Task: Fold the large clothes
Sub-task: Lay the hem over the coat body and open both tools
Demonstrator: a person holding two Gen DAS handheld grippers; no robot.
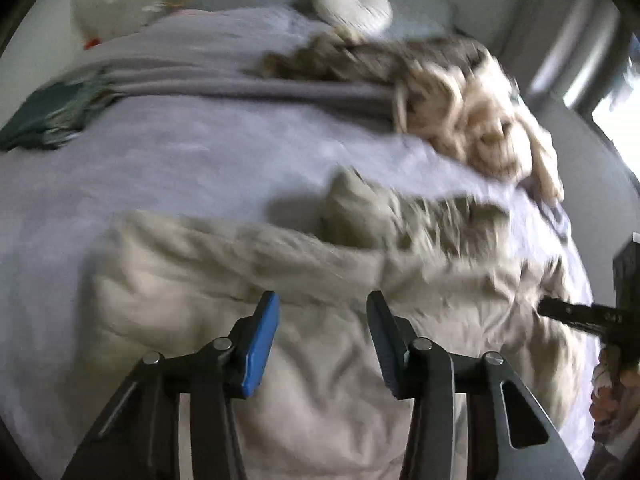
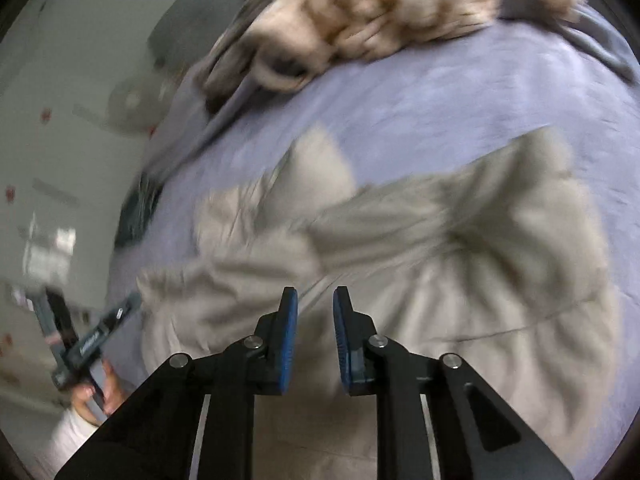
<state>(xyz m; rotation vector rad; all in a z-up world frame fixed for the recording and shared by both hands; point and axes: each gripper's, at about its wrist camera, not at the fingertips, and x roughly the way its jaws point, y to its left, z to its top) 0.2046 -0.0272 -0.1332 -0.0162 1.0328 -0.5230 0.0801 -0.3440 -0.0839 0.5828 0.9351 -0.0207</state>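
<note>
On the lavender bedsheet a crumpled beige garment lies spread beneath both grippers — left gripper with jaws wide apart, right gripper with jaws parted by a narrower gap, neither holding cloth — fluffy tan blanket heaped beyond, frames blurred.
</note>
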